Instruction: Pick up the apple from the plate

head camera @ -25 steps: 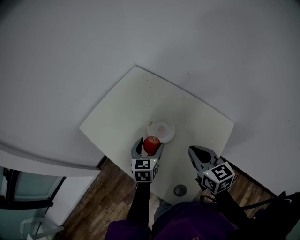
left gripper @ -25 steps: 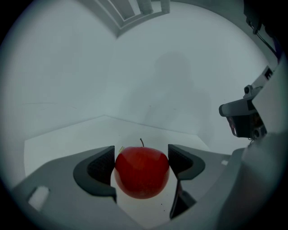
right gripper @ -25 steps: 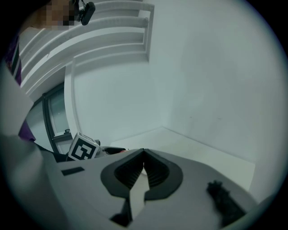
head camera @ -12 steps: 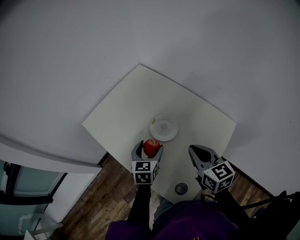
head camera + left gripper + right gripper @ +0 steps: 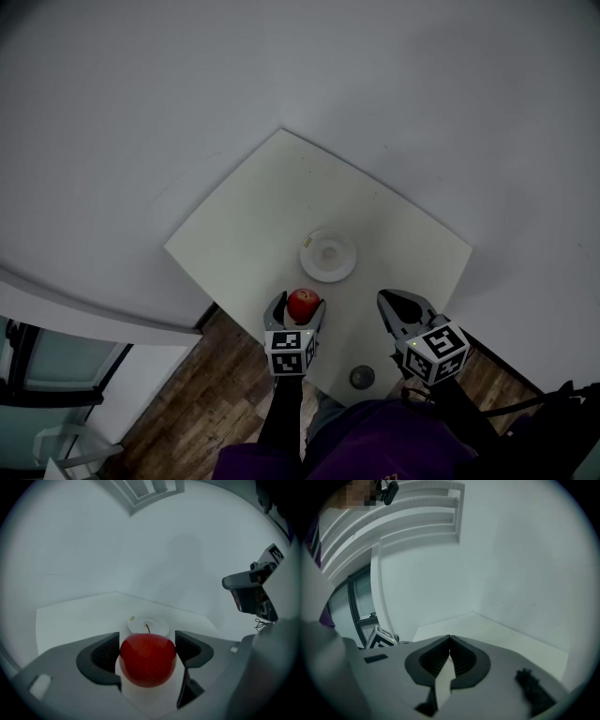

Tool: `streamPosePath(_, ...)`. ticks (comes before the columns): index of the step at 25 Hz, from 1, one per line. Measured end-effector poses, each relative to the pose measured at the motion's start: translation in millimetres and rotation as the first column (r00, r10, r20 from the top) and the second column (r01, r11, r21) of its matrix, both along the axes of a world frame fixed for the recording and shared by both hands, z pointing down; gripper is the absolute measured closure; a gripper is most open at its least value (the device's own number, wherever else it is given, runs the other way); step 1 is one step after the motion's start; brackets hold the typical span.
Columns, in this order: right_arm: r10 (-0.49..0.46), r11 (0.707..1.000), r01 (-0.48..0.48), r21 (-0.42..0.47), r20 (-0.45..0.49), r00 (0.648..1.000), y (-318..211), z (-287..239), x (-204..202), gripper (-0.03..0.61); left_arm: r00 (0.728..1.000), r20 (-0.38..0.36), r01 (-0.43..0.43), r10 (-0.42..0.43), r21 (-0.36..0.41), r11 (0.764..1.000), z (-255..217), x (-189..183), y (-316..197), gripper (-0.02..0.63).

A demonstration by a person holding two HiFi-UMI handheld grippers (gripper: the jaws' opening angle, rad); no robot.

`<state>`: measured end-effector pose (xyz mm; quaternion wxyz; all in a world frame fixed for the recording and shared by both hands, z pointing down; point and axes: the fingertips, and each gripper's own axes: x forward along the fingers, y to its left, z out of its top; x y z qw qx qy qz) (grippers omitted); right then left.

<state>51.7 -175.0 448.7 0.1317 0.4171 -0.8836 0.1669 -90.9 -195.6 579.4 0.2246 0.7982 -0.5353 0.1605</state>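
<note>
On the left, the left gripper (image 5: 298, 314) is pinching the red apple (image 5: 303, 303), one jaw pressing on each side and the stem pointing up. It is holding the fruit off the plate, near the front edge of the white table (image 5: 253, 225). Just beyond it, the white plate (image 5: 328, 255) is sitting bare. Over on the right, the right gripper (image 5: 405, 305) is hovering with its jaws pressed together, gripping nothing.
</note>
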Motion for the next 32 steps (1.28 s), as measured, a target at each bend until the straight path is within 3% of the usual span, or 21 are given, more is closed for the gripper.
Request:
streamPosePath(8, -0.01, 1.0, 0.01, -0.003, -0.013, 1.0, 3, 1, -5, 0.568, 1.0, -0.011, 0.004, -0.004, 0.004, 1.0, 8, -2, 11, 0.235)
streamPosePath(22, -0.019, 1.0, 0.019, 0.002, -0.026, 0.999, 5, 1, -7, 0.568, 1.0, -0.002, 0.03, -0.03, 0.089, 0.996, 18, -3, 31, 0.232)
streamPosePath(32, -0.018, 1.0, 0.018, 0.001, -0.015, 1.0, 7, 2, -7, 0.568, 0.999, 0.013, 0.041, -0.042, 0.054, 0.998, 29, -6, 52, 0.227)
